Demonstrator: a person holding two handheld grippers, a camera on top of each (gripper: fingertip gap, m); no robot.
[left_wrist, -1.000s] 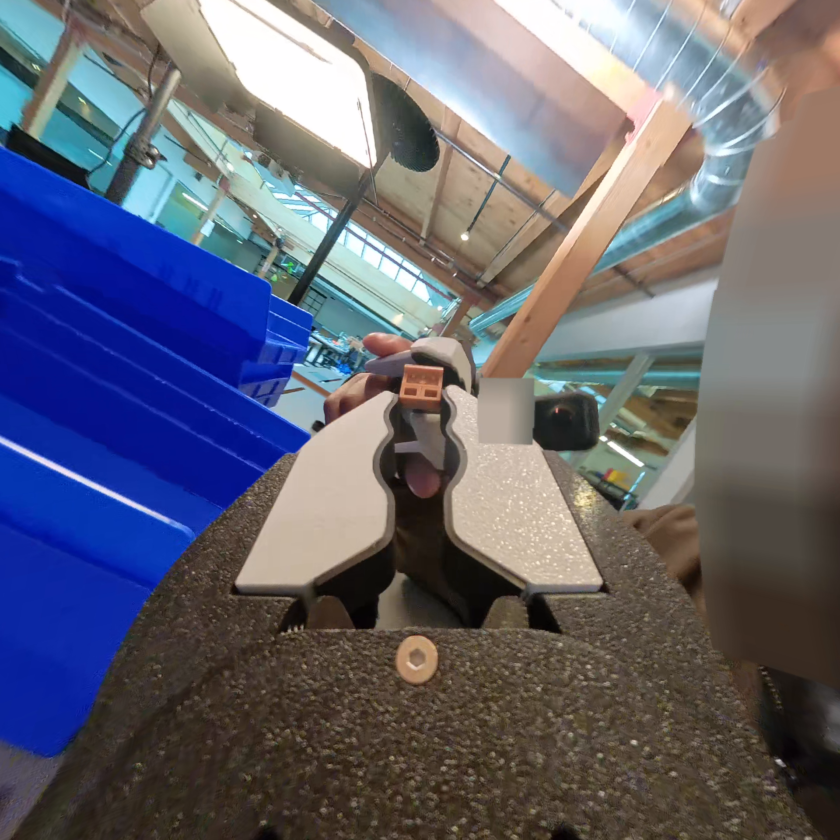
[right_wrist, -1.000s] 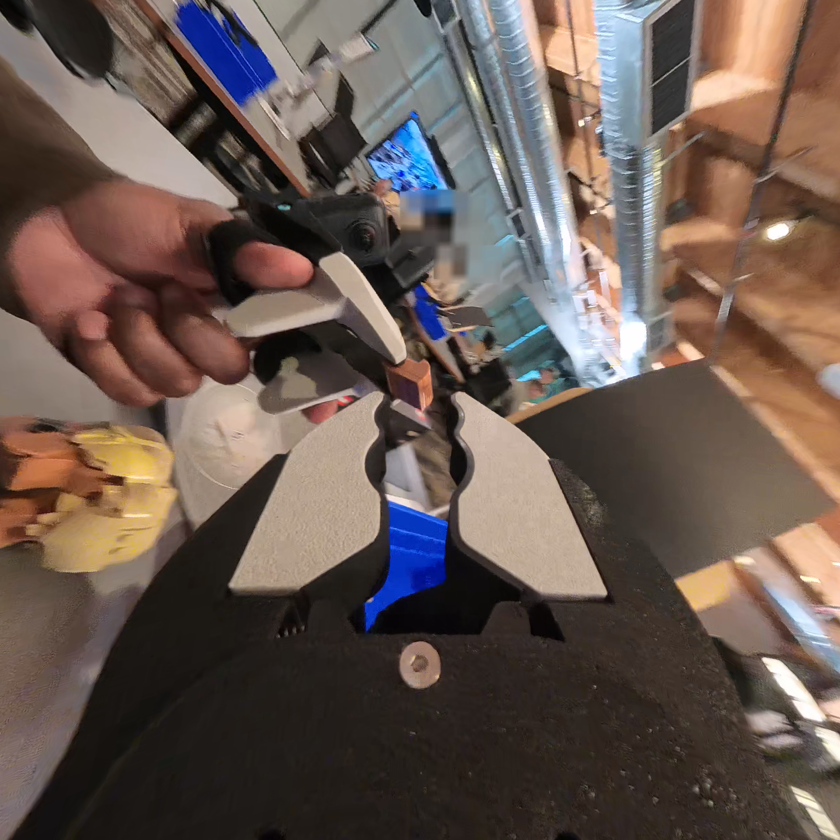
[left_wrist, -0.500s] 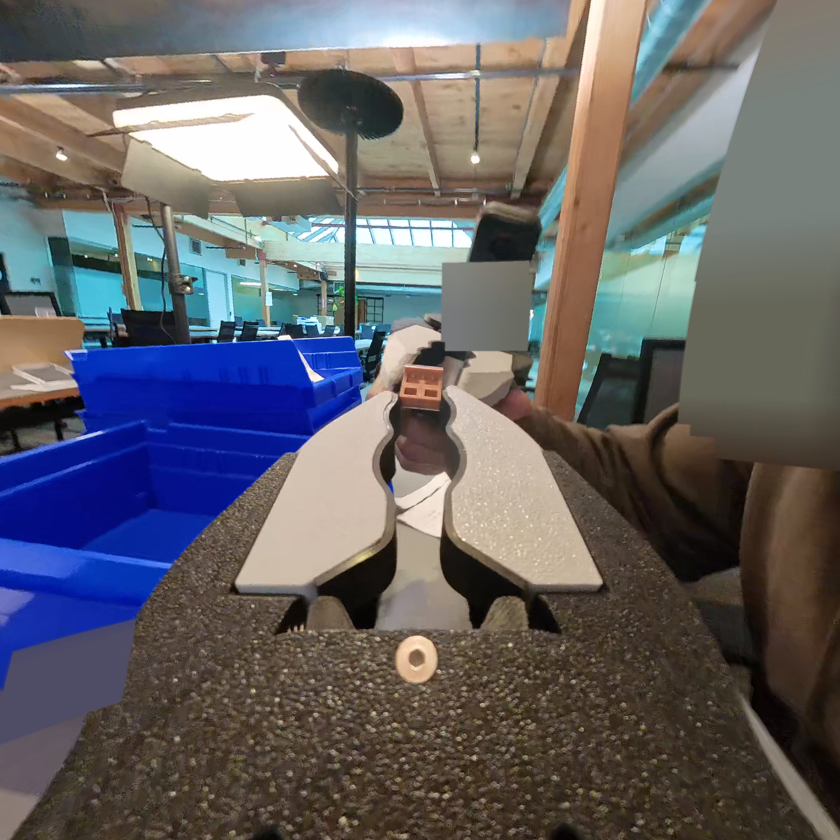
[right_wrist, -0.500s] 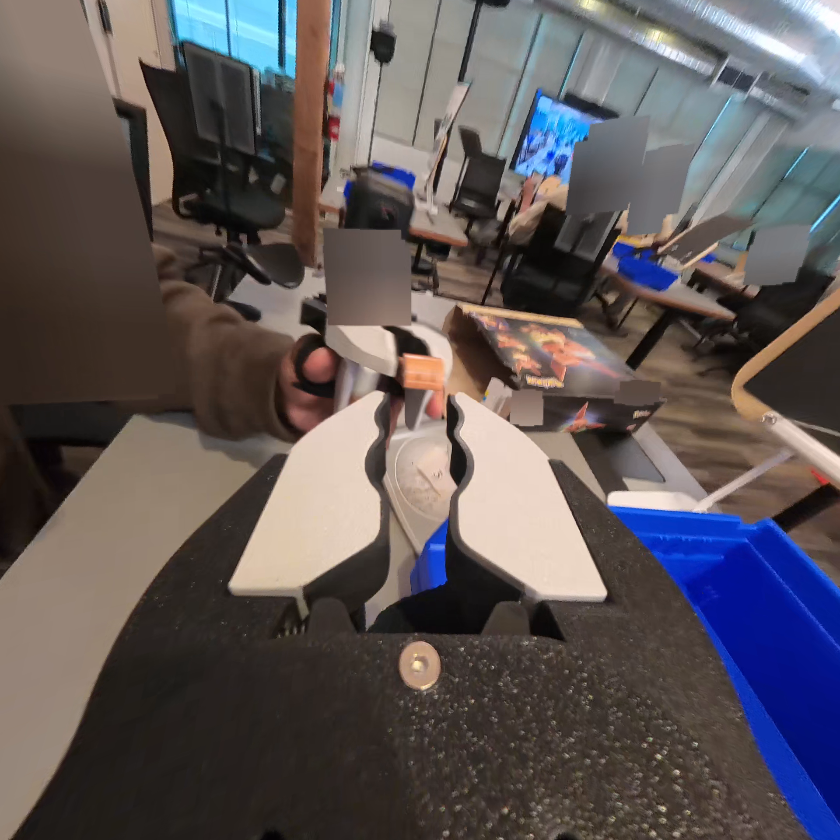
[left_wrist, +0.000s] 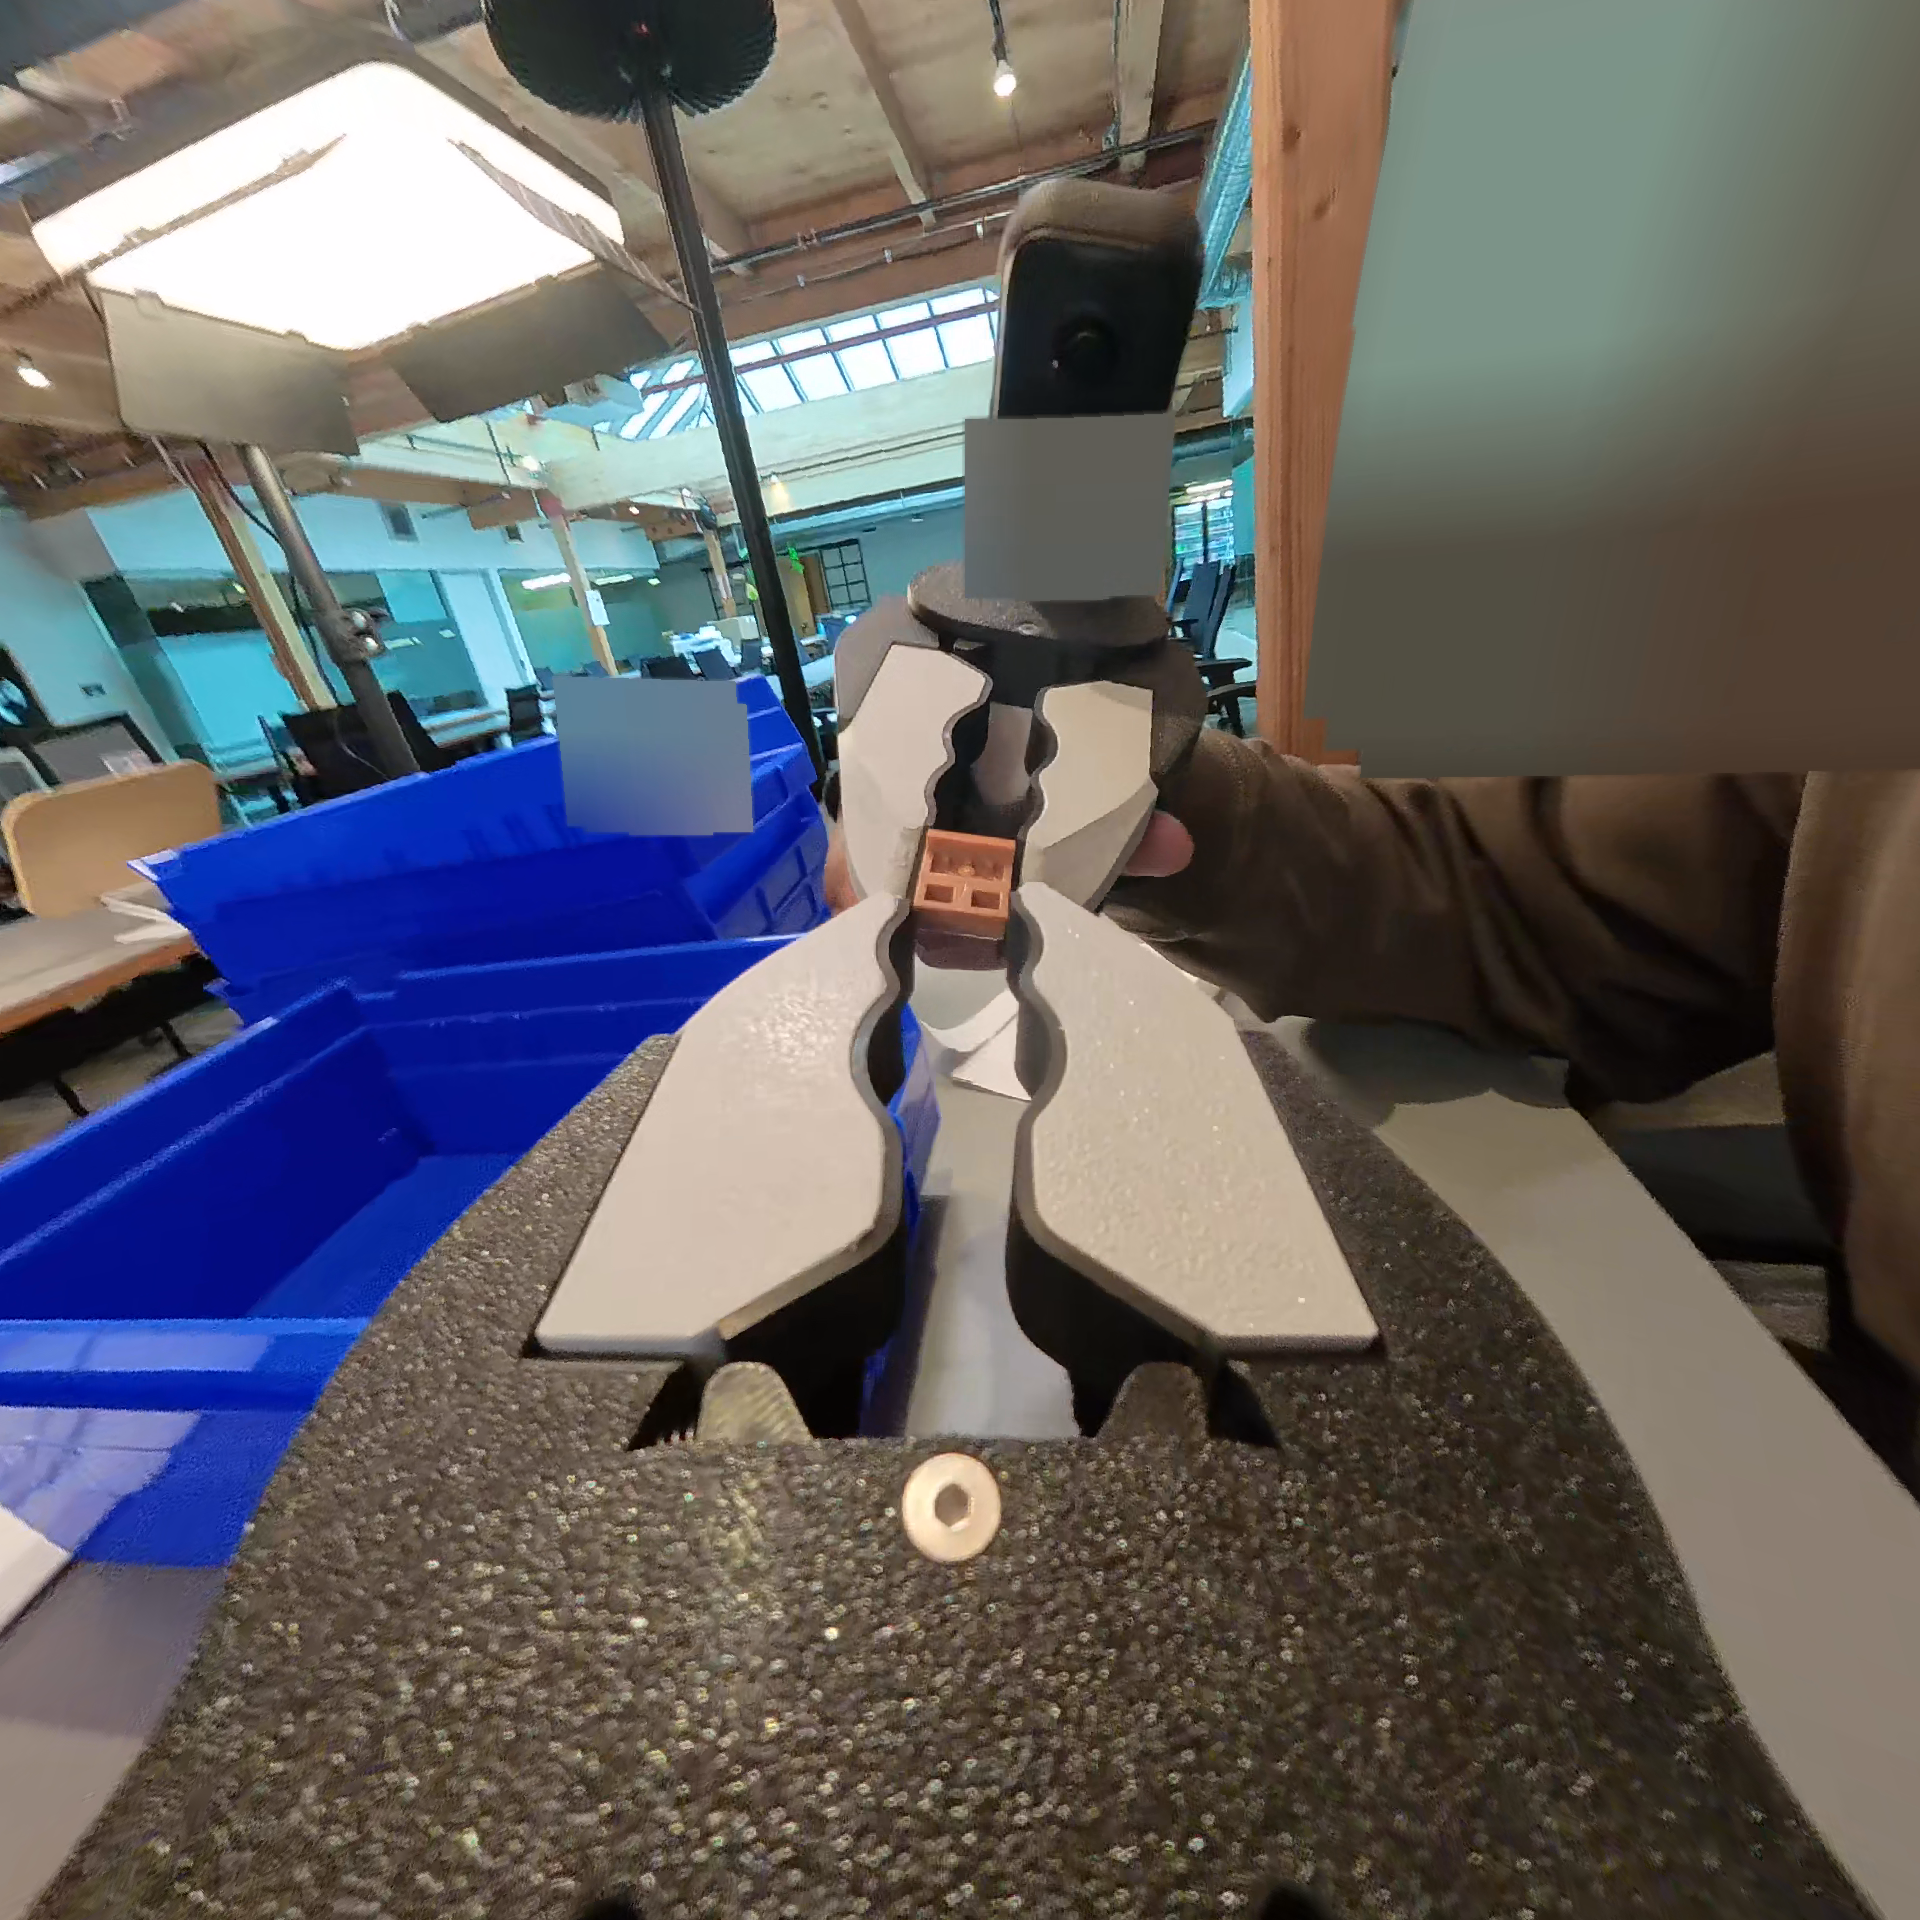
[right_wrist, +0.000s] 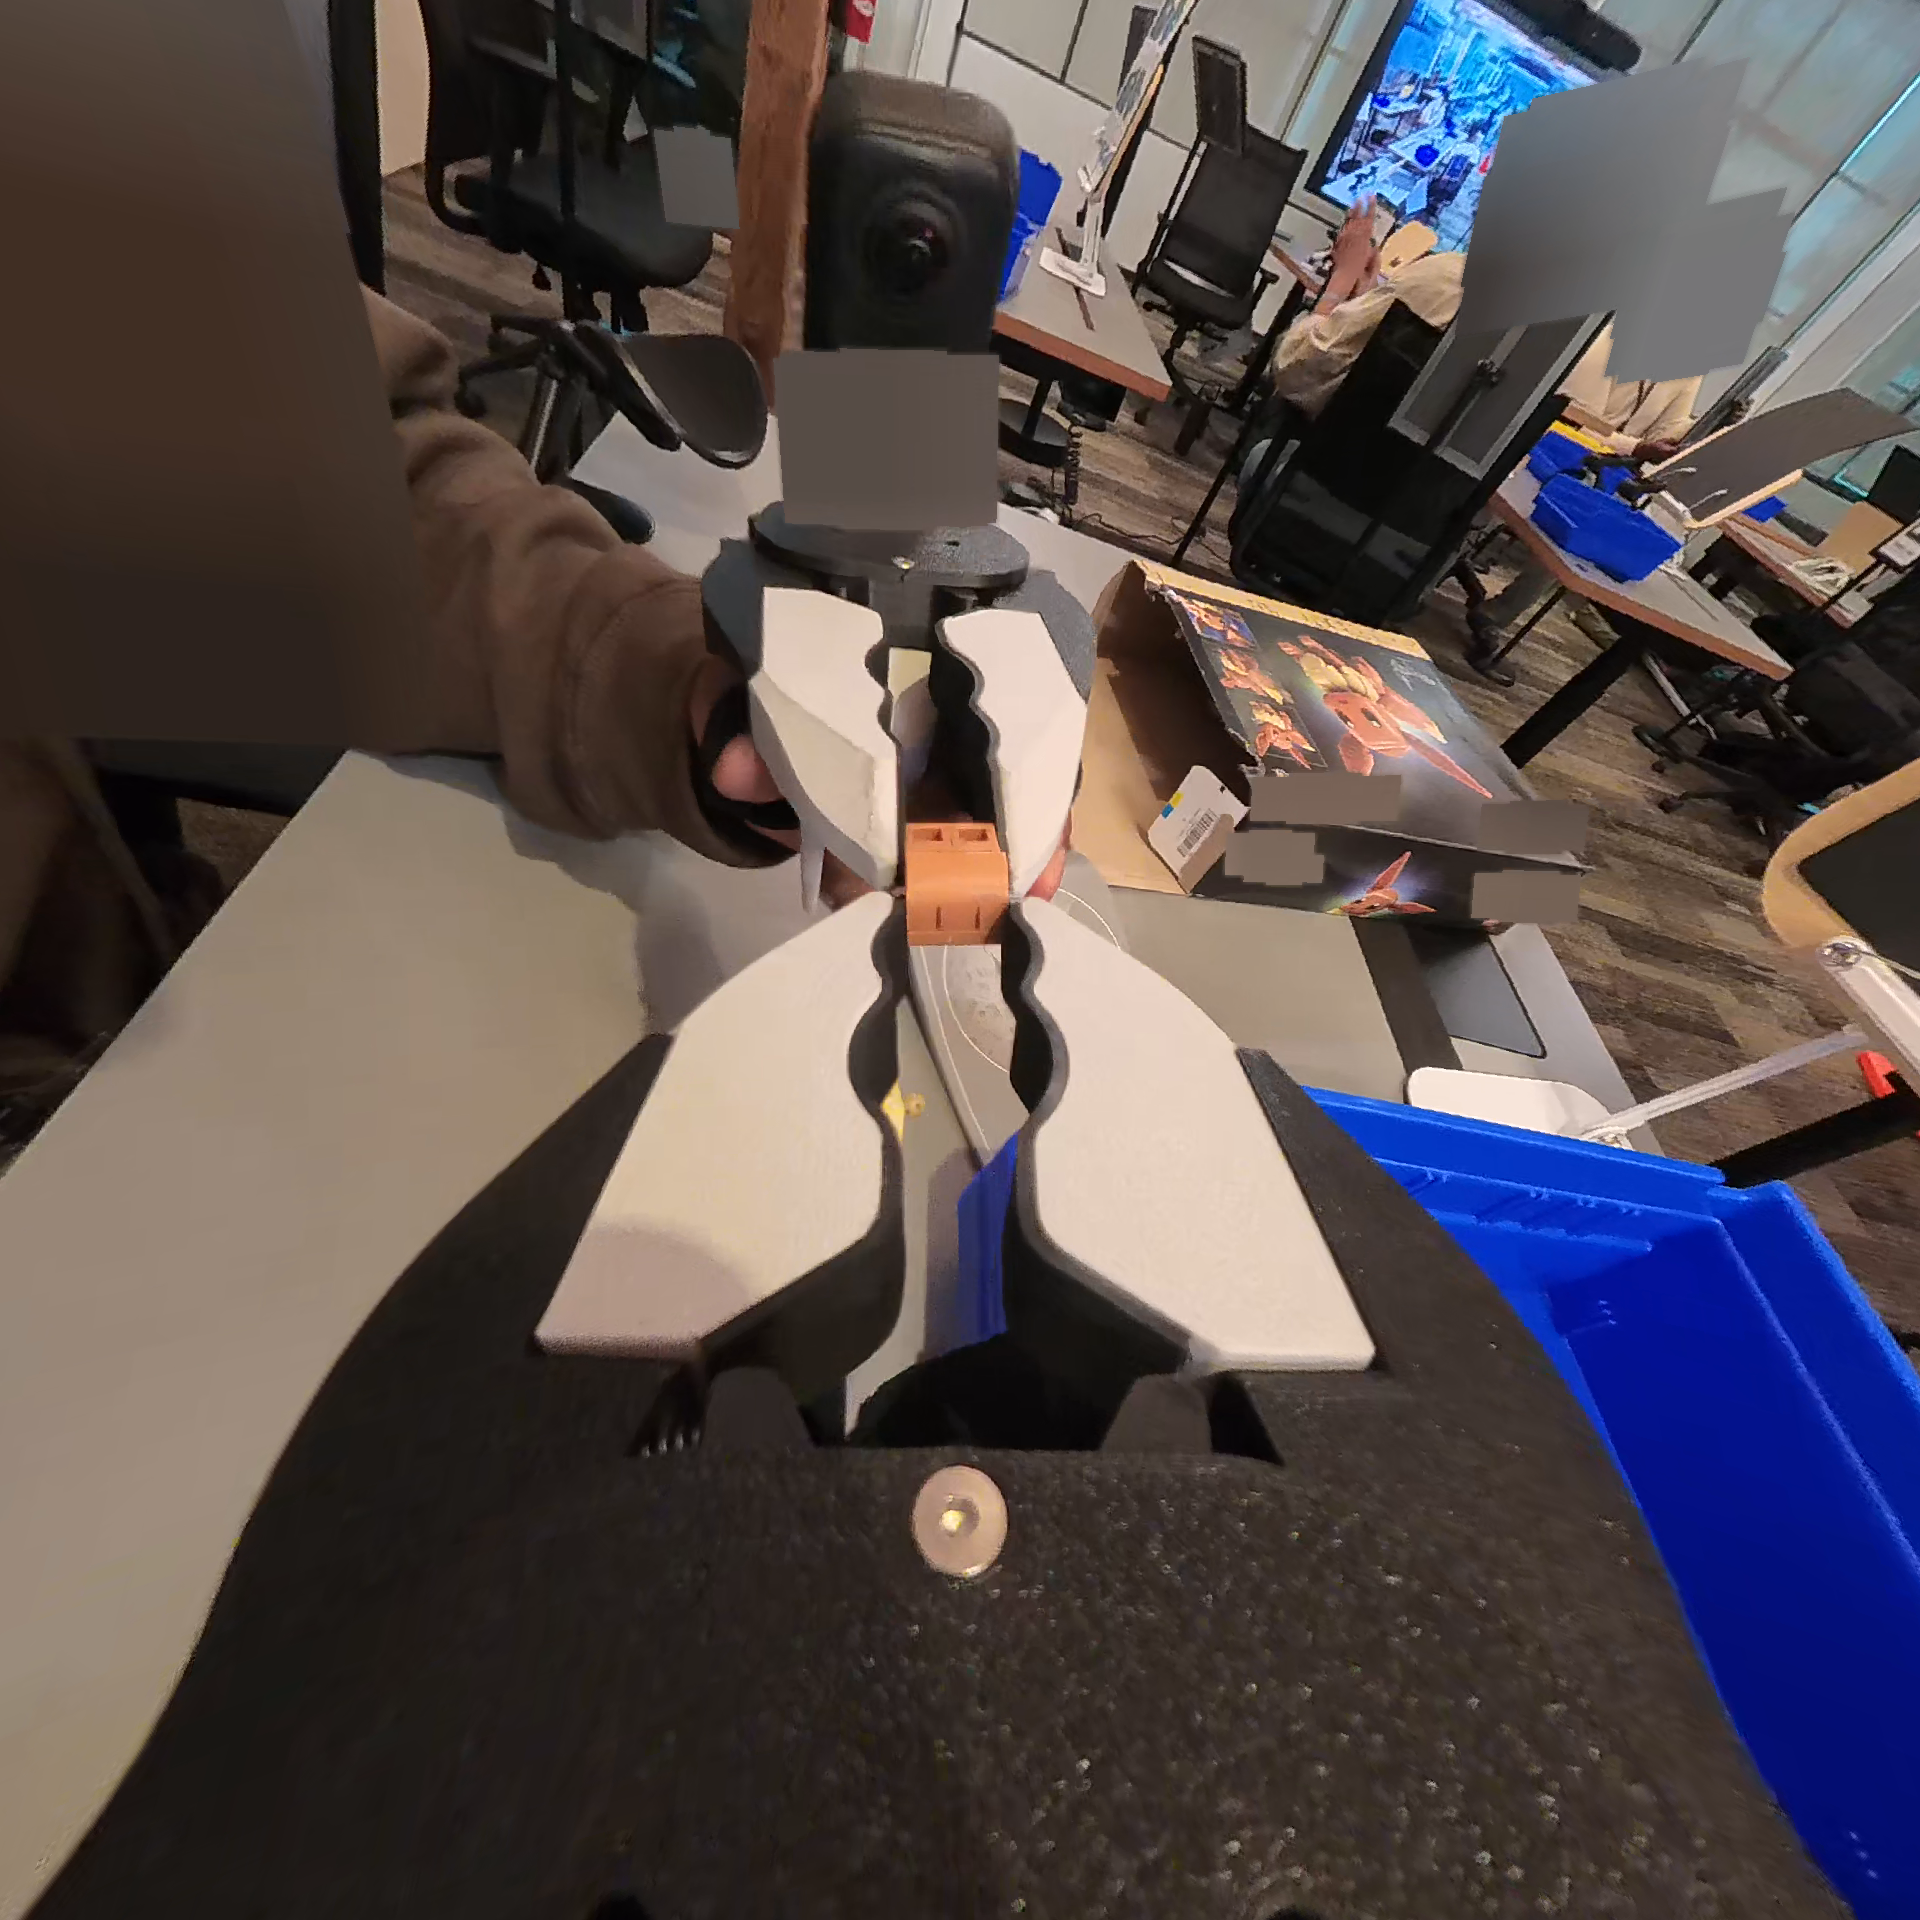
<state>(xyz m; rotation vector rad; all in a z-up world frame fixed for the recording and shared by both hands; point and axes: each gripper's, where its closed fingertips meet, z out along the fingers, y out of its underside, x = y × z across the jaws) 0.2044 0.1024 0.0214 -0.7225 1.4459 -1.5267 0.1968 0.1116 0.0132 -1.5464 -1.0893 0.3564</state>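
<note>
Left wrist view, grip: left hand-held gripper (left_wrist: 961, 920) closed on a small orange-brown brick (left_wrist: 963, 881), both pads pressed on its sides, as half a second ago.
Left wrist view, opposite side: right hand-held gripper (left_wrist: 977, 831) facing it tip to tip, fingertips now on the same brick; earlier only behind it.
Left wrist view, surroundings: blue bins (left_wrist: 312, 1195) at left, brown sleeve (left_wrist: 1455, 904) at right.
Right wrist view, change: own fingers clear of the brick half a second ago, now clamped on its two sides.
Right wrist view, brick place: in the air above the grey worktop (right_wrist: 312, 1039), between the two pairs of fingertips.
Right wrist view, surroundings: torn printed box (right_wrist: 1351, 727) behind, blue bin (right_wrist: 1714, 1351) at lower right.
Meaning: brick held from both ends at once, no longer by the left side alone.
</note>
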